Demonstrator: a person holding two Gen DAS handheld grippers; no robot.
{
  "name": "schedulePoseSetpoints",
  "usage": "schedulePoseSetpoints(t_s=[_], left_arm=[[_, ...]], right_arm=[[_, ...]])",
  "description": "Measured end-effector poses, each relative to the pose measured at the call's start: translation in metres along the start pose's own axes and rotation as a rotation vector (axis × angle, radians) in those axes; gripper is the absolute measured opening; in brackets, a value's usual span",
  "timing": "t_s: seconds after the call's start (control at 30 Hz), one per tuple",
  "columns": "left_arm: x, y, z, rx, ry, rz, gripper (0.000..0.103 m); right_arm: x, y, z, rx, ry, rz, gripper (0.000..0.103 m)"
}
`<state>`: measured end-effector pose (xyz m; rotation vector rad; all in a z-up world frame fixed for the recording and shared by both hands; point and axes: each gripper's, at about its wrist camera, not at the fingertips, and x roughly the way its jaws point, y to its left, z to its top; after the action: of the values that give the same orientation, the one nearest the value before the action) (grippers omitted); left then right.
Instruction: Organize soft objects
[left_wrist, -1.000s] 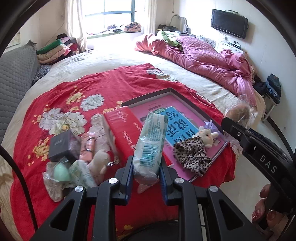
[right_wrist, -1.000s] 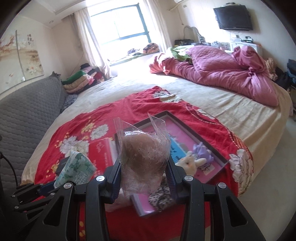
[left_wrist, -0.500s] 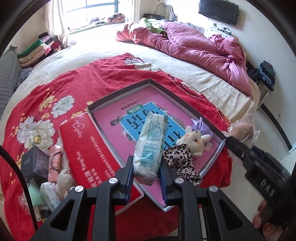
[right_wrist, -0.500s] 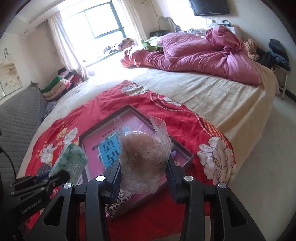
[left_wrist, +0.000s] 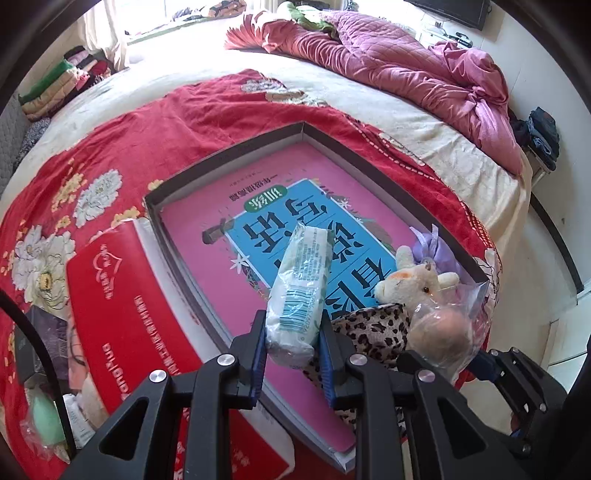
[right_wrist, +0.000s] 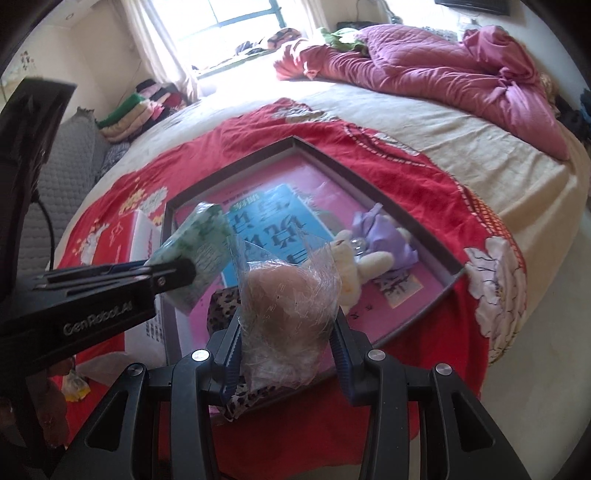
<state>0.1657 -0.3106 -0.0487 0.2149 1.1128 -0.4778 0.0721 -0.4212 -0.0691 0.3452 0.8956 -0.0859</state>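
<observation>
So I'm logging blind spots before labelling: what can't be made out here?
- Leopard-print fabric piece: left wrist view, near end hidden behind the gripper.
- Peach ball in crinkled clear wrap: right wrist view, wrap blurs its surface.
- Green-white tissue pack: print too small to read.
- Left-edge clutter: cut off.

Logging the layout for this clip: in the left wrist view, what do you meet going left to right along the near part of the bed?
Green sponge in plastic → red box lid → tissue pack in the left claw → leopard-print cloth → bagged tan puff in the right claw.
</observation>
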Motion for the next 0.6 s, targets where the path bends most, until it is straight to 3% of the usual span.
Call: schedulePoseSetpoints(t_s=[0.6], left_arm=[[0.014, -0.005, 0.011, 0.011, 0.026, -0.017, 0.027]], right_arm=[[0.021, 0.004, 0.002, -0.039, -0.006, -0.015, 0.046]])
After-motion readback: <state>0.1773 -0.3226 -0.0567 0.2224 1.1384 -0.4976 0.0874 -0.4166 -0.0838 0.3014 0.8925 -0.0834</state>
